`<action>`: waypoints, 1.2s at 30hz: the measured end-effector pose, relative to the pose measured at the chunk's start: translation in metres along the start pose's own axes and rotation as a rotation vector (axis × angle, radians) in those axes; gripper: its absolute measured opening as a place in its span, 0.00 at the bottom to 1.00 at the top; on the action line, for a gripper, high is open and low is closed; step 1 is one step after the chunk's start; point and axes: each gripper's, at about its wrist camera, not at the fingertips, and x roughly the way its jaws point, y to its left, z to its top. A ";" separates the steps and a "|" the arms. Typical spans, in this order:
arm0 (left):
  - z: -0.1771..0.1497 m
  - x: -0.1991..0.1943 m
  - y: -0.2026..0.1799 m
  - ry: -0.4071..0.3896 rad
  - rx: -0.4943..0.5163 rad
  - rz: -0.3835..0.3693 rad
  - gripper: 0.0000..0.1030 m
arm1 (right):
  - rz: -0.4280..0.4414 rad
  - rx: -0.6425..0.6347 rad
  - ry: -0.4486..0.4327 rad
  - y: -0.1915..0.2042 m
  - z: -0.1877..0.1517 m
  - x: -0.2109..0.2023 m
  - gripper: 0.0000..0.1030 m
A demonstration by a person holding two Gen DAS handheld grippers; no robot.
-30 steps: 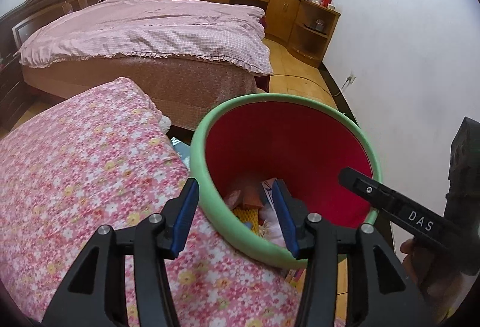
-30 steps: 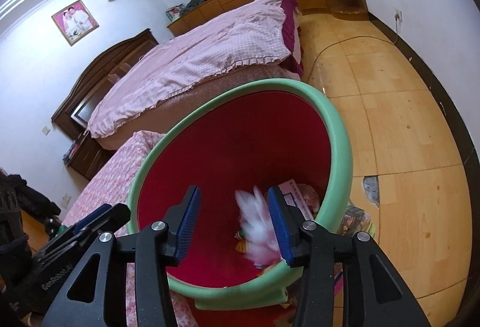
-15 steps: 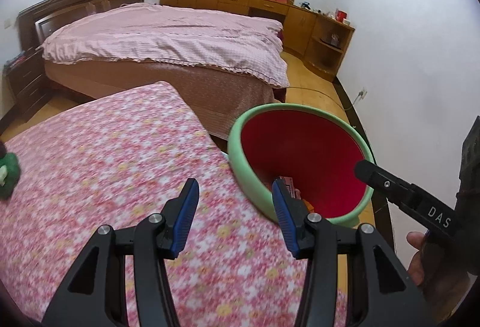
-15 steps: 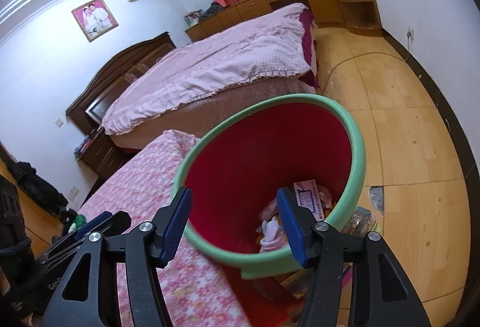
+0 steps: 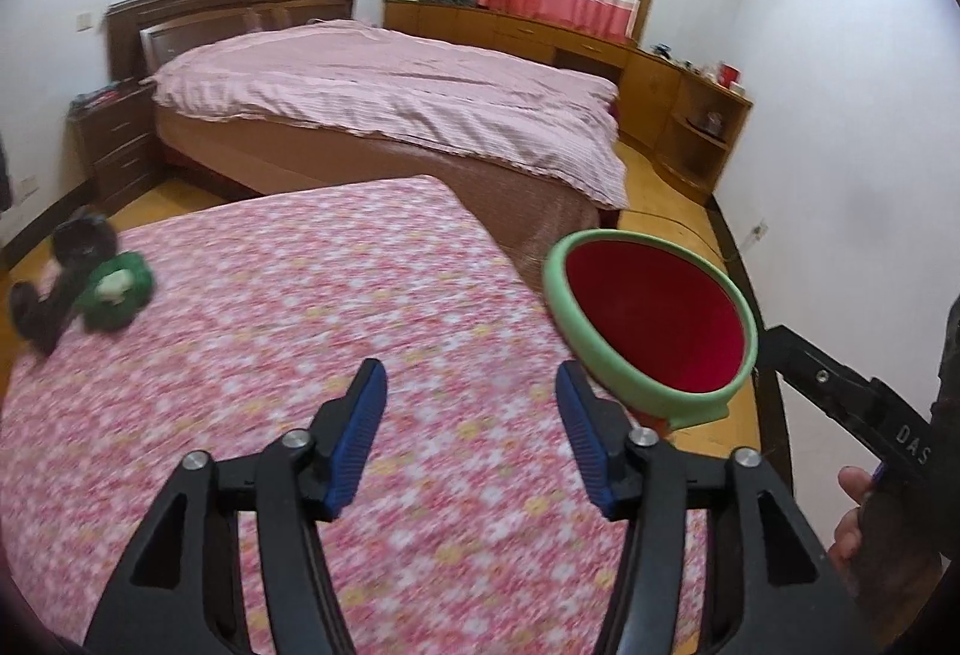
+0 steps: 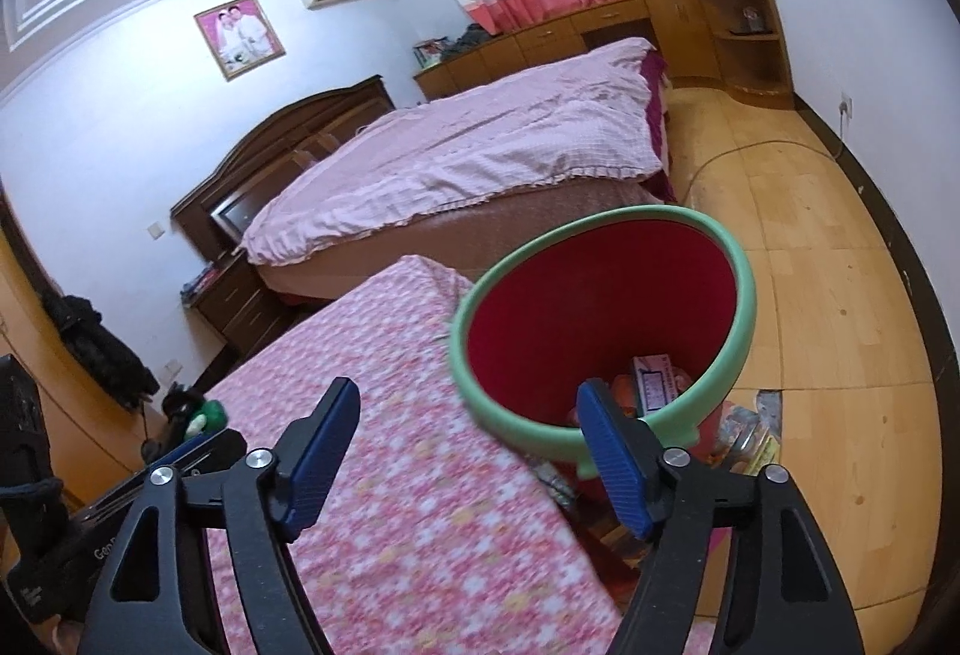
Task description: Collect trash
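Observation:
A red bin with a green rim (image 5: 651, 322) (image 6: 606, 319) stands on the floor by the corner of the pink flowered surface (image 5: 288, 331) (image 6: 390, 475). Trash lies at its bottom, among it a small printed box (image 6: 654, 382). My left gripper (image 5: 471, 439) hovers over the flowered surface, left of the bin, its jaws opening with nothing between them. My right gripper (image 6: 465, 451) hangs over the surface's edge near the bin's rim, its jaws opening too and empty. A crumpled green and white piece (image 5: 117, 289) (image 6: 207, 415) lies on the far left of the surface beside a dark object (image 5: 66, 271).
A large bed with a pink cover (image 5: 384, 96) (image 6: 468, 150) stands behind the surface. Wooden cabinets and a shelf (image 5: 690, 114) line the far wall. Loose wrappers (image 6: 750, 433) lie on the wooden floor beside the bin. A hand (image 5: 864, 511) holds the other gripper at right.
Both grippers drew back and up from the bin, toward the flowered surface. A pale piece between the right fingers dropped into the bin. Both pairs of jaws stand wider.

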 end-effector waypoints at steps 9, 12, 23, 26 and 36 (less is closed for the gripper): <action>-0.022 -0.044 0.033 -0.038 -0.070 0.109 0.59 | 0.025 -0.089 0.006 0.040 -0.023 -0.012 0.77; -0.031 -0.057 0.041 -0.045 -0.083 0.147 0.59 | 0.034 -0.126 0.008 0.054 -0.034 -0.015 0.77; -0.061 -0.097 0.064 -0.085 -0.140 0.274 0.59 | 0.041 -0.170 0.007 0.080 -0.063 -0.030 0.77; -0.067 -0.103 0.068 -0.092 -0.156 0.291 0.59 | 0.045 -0.188 0.007 0.086 -0.072 -0.035 0.77; -0.079 -0.111 0.071 -0.106 -0.165 0.335 0.59 | 0.054 -0.241 0.002 0.101 -0.085 -0.047 0.77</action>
